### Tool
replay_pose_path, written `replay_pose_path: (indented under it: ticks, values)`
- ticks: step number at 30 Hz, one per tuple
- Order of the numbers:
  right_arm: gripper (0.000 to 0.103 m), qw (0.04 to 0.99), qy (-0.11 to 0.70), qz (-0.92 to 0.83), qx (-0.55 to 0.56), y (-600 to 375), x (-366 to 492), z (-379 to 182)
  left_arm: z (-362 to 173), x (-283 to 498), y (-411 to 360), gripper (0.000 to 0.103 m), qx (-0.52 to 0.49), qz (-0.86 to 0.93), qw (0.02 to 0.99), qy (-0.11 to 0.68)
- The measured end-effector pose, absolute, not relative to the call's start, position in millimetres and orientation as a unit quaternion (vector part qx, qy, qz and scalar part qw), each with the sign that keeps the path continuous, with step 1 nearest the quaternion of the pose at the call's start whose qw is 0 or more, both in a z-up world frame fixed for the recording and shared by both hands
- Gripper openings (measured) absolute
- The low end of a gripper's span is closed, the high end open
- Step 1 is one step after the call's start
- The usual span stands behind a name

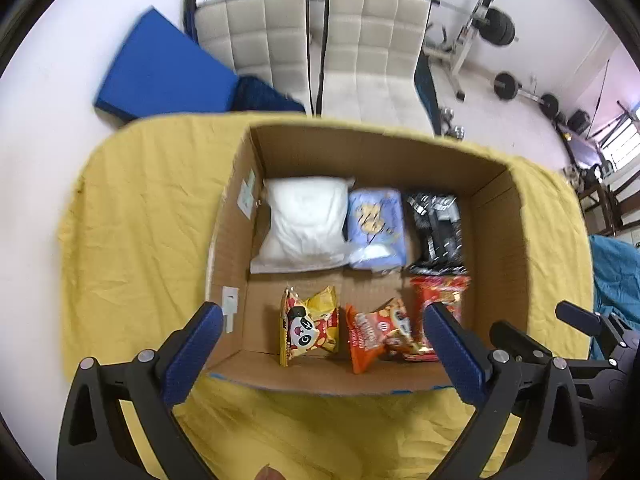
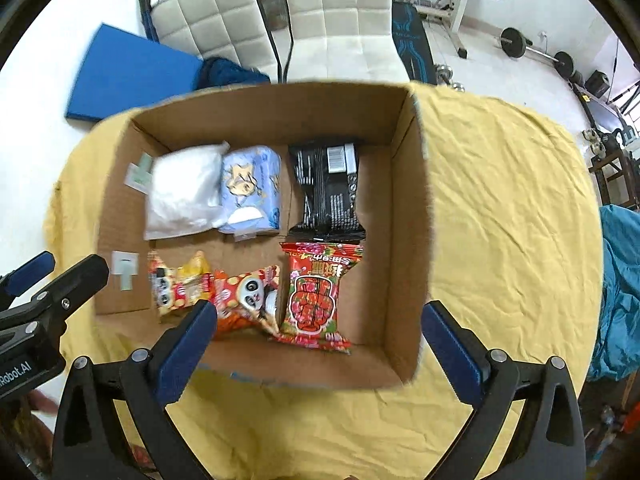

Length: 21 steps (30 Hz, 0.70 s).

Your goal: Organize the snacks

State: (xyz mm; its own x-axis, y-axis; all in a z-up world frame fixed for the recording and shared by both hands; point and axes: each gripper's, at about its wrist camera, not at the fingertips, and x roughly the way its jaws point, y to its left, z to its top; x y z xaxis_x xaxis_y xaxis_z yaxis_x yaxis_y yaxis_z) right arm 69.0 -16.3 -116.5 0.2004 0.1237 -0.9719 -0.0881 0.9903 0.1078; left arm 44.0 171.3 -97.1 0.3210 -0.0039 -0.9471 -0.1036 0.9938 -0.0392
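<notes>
Yellow cloth (image 2: 500, 200) covers the table, with two cream chairs (image 1: 372, 48) and gym weights (image 1: 500, 26) on the far side. On the cloth sits an open cardboard box (image 2: 406, 220) holding six snack packets: far row, a white bag (image 1: 304, 222), a pale blue pack (image 1: 376, 228) and a black pack (image 2: 328, 188); near row, a yellow panda packet (image 1: 310, 326), an orange panda packet (image 2: 248, 296) and a red packet (image 2: 314, 300). Left gripper (image 1: 322, 356) and right gripper (image 2: 316, 354) both hover at the box's near edge, fingers spread wide apart and holding nothing.
</notes>
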Motion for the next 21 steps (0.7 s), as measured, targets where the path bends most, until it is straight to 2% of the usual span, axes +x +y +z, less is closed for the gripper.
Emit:
replay_pose_path:
  ticks: [11,21]
  values:
    - [0.103,0.822,0.564,0.075,0.028,-53,7,-4,6,-8,151,0.103,-0.034,0.027,0.857,0.513]
    - [0.103,0.845,0.528,0.080,0.025,-66,-39,60,57,-50,138,0.103,-0.040,0.020,0.871,0.489]
